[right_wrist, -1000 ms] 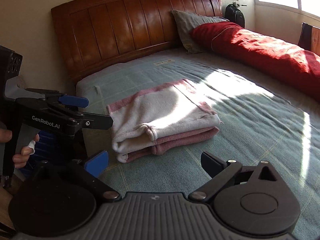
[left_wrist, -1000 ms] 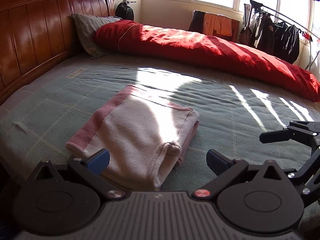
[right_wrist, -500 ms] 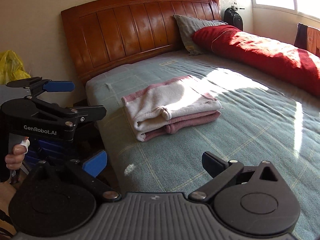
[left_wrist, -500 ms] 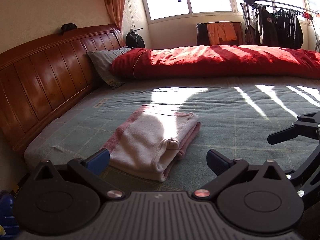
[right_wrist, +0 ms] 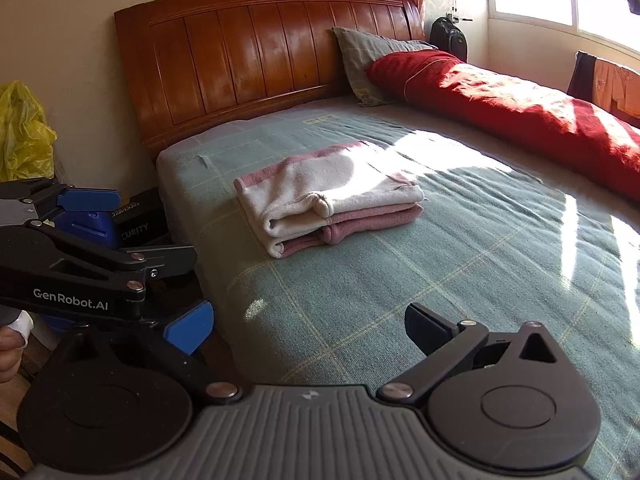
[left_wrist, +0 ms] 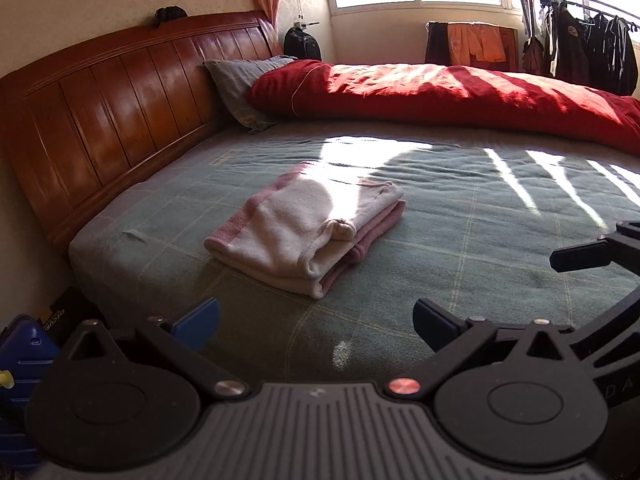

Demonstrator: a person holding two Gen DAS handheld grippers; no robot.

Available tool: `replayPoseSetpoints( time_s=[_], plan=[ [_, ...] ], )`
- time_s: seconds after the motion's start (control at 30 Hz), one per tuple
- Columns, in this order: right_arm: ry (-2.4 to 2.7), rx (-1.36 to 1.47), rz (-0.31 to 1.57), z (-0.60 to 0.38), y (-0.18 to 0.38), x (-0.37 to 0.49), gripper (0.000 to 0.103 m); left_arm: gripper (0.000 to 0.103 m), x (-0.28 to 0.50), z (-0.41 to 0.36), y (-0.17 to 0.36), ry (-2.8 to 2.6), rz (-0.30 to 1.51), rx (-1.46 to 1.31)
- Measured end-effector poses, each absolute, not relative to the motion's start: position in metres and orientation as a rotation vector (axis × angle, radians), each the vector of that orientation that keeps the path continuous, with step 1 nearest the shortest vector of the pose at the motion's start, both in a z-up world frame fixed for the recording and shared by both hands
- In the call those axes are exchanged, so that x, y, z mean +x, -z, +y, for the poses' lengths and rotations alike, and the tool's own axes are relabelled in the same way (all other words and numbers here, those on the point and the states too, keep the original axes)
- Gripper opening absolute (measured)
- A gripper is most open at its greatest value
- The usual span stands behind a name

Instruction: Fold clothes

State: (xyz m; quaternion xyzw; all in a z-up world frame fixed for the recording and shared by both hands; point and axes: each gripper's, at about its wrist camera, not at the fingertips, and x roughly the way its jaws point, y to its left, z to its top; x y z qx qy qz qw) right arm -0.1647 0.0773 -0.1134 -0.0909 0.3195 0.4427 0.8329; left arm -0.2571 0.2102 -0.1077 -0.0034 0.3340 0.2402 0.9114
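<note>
Left wrist view showed the folded pink-and-white garment (left_wrist: 308, 232) lying squared in layers on the green checked bedspread (left_wrist: 500, 220), near the headboard (left_wrist: 120, 112). You held your left claw (left_wrist: 316, 318) and right claw (right_wrist: 308, 328) spread and empty, well back from it, so nothing disturbed the stack.

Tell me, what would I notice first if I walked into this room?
Probably the big red quilt bunched along the far side of the bed under the sunny window. Next, the neatly folded pink and white garment lying alone in the middle of the green checked bedspread. You would also see the tall shiny wooden headboard, and both grippers, left gripper and right gripper, open and empty near the bed's edge.
</note>
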Motion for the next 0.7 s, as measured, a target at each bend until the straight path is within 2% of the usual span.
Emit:
replayPoseSetpoints(
  time_s=[0.7],
  plan=[
    [-0.812, -0.215, 0.706, 0.084, 0.114, -0.169, 0.103, 0.102, -0.280, 0.241, 0.108, -0.521, 0.680, -0.233]
  ],
)
